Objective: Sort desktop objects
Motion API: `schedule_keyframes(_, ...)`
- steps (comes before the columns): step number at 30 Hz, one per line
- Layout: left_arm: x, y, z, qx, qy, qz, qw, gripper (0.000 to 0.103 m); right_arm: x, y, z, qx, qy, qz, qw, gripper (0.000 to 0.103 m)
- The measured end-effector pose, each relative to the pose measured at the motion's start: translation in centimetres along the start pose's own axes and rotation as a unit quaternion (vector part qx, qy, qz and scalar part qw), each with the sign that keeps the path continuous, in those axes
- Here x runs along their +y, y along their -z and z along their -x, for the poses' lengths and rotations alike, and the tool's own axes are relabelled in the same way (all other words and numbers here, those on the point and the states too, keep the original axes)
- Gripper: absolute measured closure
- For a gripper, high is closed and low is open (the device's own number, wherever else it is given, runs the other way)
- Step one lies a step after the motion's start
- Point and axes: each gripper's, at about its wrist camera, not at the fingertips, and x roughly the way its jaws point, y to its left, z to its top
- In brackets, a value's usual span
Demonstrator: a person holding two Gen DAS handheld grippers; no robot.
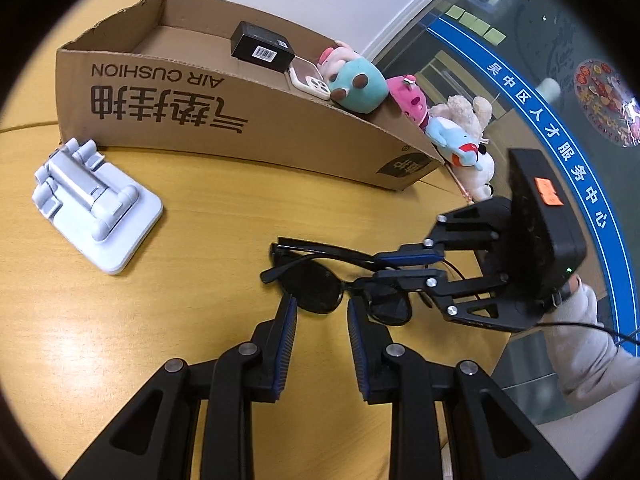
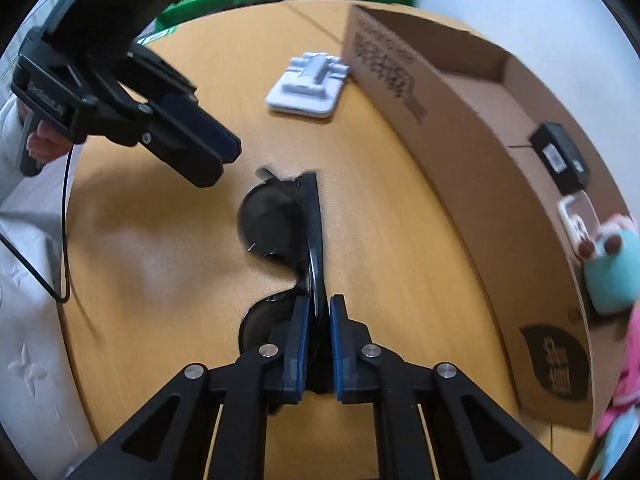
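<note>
Black sunglasses (image 1: 316, 284) lie folded on the yellow wooden table (image 1: 168, 320). My right gripper (image 2: 319, 308) is shut on the sunglasses (image 2: 272, 220), its pads clamping the folded temple arms; it also shows in the left wrist view (image 1: 378, 266). My left gripper (image 1: 322, 304) is open and empty, its fingertips just short of the lenses; it shows in the right wrist view (image 2: 224, 160) at upper left. A cardboard box (image 1: 248, 120) stands behind and holds a black box (image 1: 262, 46), a phone (image 1: 308, 78) and plush toys (image 1: 356, 80).
A grey folding phone stand (image 1: 94, 204) lies on the table left of the sunglasses, near the box's corner (image 2: 308, 86). More plush toys (image 1: 464, 140) sit past the box's right end. A glass wall with blue lettering runs along the right.
</note>
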Motion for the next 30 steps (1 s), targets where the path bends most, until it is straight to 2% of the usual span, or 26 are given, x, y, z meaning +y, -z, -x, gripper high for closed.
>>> schedule_keyframes(5,-0.4,-0.6,-0.5,0.004,0.008,-0.003,1.0,0.078,0.0,1.5,1.4,-0.034,0.031,-0.074,0.996,0.096)
schedule_keyframes(7,-0.8,-0.9,-0.9,0.008,0.015,-0.005,0.9998,0.078,-0.5,2.3,1.8,-0.046,0.037,-0.125,0.99,0.096)
schedule_keyframes(11,-2.1,-1.6,-1.9,0.014,0.039,-0.01,0.9991,0.078,-2.0,4.2,2.0,-0.067,0.004,-0.244,0.968,0.096)
schedule_keyframes(15,-1.8,-2.2,-3.2,0.021,0.07,0.015,0.9972,0.078,-3.6,6.4,2.0,-0.101,-0.068,-0.362,0.924,0.096)
schedule_keyframes(16,-1.5,-2.2,-3.5,0.024,0.076,0.025,0.9965,0.078,-4.1,7.1,2.0,-0.11,-0.092,-0.393,0.908,0.096)
schedule_keyframes(17,-1.1,-2.2,-3.8,0.03,0.083,0.038,0.9954,0.076,-4.4,7.7,1.7,-0.114,-0.117,-0.418,0.894,0.096)
schedule_keyframes(18,-0.7,-2.1,-4.2,0.036,0.088,0.052,0.9941,0.07,-4.6,8.1,1.3,-0.116,-0.137,-0.435,0.883,0.096)
schedule_keyframes(19,-0.4,-2.0,-4.5,0.042,0.093,0.065,0.9927,0.069,-4.6,8.4,0.5,-0.113,-0.164,-0.45,0.871,0.096)
schedule_keyframes(21,-0.5,-1.7,-4.7,0.045,0.094,0.07,0.992,0.069,-4.4,8.5,-0.8,-0.104,-0.203,-0.463,0.857,0.096)
schedule_keyframes(23,-0.7,-1.6,-4.5,0.037,0.091,0.067,0.9929,0.069,-4.1,8.4,-2.4,-0.095,-0.247,-0.475,0.839,0.096)
schedule_keyframes(25,-0.7,-1.6,-4.2,0.027,0.079,0.072,0.994,0.069,-3.9,8.0,-3.8,-0.085,-0.278,-0.483,0.826,0.096)
schedule_keyframes(27,-0.8,-1.8,-4.0,0.015,0.056,0.073,0.9956,0.069,-3.7,7.4,-4.3,-0.081,-0.279,-0.477,0.829,0.093)
schedule_keyframes(28,-0.9,-1.9,-4.0,0.012,0.047,0.072,0.9963,0.069,-3.7,7.0,-4.2,-0.078,-0.269,-0.471,0.837,0.092)
schedule_keyframes(29,-1.2,-2.0,-4.0,0.009,0.034,0.069,0.997,0.069,-3.5,6.3,-3.7,-0.075,-0.242,-0.456,0.853,0.09)
schedule_keyframes(30,-1.5,-2.1,-4.2,0.008,0.026,0.068,0.9973,0.069,-3.4,5.7,-3.1,-0.072,-0.209,-0.44,0.871,0.08)
